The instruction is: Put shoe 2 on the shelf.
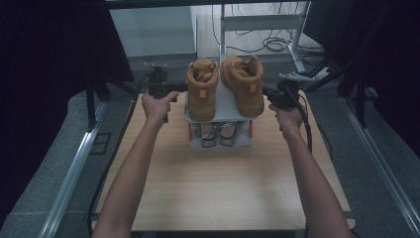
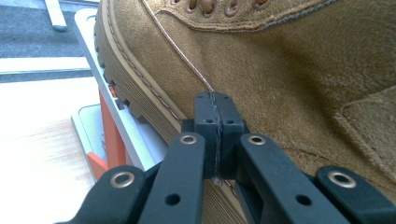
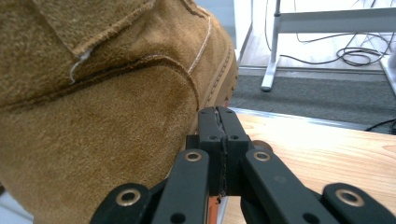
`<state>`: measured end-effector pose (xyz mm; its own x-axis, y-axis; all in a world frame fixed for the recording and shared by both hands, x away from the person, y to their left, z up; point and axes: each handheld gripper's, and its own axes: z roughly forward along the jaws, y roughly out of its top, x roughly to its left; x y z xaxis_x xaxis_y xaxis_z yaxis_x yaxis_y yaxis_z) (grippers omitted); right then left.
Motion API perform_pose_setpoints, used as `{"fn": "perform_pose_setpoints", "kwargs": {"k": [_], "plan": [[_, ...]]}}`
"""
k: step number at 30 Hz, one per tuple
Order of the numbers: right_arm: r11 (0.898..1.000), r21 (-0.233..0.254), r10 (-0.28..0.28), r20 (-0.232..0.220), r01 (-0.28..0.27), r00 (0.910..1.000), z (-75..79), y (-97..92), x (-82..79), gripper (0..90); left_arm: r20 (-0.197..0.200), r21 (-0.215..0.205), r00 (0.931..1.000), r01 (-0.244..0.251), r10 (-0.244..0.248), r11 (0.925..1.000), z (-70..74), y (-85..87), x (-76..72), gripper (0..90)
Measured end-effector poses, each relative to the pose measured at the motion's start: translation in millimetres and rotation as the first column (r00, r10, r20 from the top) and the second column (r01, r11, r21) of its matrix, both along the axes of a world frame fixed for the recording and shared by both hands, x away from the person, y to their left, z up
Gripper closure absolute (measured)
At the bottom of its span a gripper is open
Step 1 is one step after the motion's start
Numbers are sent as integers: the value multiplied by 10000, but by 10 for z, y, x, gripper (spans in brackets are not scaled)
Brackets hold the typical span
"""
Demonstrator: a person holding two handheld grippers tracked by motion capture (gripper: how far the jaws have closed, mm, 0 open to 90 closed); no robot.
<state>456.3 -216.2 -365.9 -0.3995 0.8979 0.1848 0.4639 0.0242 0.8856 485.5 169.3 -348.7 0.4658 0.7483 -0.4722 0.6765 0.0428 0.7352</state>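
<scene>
On the far half of the wooden table (image 1: 218, 188) stands a small grey shoe rack (image 1: 221, 115), the landmark for everything else. Its top shelf carries two tan suede boots: the left boot (image 1: 202, 90) and the right boot (image 1: 244, 84), side by side with their heels toward the person. Under them, on the rack's lower shelf, the high view shows a pair of strappy sandals (image 1: 218, 133) that neither gripper view takes in. At the rack's left side the left tongs (image 1: 182, 88) sit against the left boot; the left gripper view shows them (image 2: 213, 105) pressed together, empty, tips touching the boot's suede flank just above the ridged sole, with the rack's orange upright (image 2: 111, 135) below. At the rack's right side the right tongs (image 1: 266, 90) meet the right boot; in the right gripper view they (image 3: 218, 119) are likewise closed on nothing, tips beside the boot's heel.
</scene>
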Motion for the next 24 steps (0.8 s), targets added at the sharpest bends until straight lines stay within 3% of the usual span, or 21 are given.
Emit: {"fn": "perform_pose_setpoints", "kwargs": {"k": [2, 4, 7, 9, 12, 20, 24], "plan": [[9988, 94, 481, 17, -481, 9988, -7, 89, -11, 892, 2, 9, 10000, -19, 19, 10000, -1, -6, 1, 897], [9971, -365, 679, 214, -671, 9975, -4, 236, -30, 892, 6, 40, 10000, -50, 50, 10000, 1, -19, -5, 898], [9947, -679, 788, 268, -768, 9965, -12, 394, -26, 893, 71, 165, 9997, -217, 216, 9996, -4, -69, -22, 899], [9956, -548, 772, 212, -760, 9968, -15, 397, -20, 893, 195, 313, 9994, -306, 300, 9990, -4, -130, -30, 899], [9965, -353, 765, 144, -760, 9970, -36, 397, -19, 893, 436, 869, 9985, -373, 336, 9955, 23, -177, -48, 899], [9963, -201, 834, 130, -831, 9964, -47, 384, -14, 892, 283, 342, 9994, -198, 188, 9992, -16, -102, -35, 897], [9951, 240, 960, 72, -961, 9954, -75, 335, -4, 889, 272, 300, 9996, -67, 59, 9995, -21, -69, -32, 894]]}}
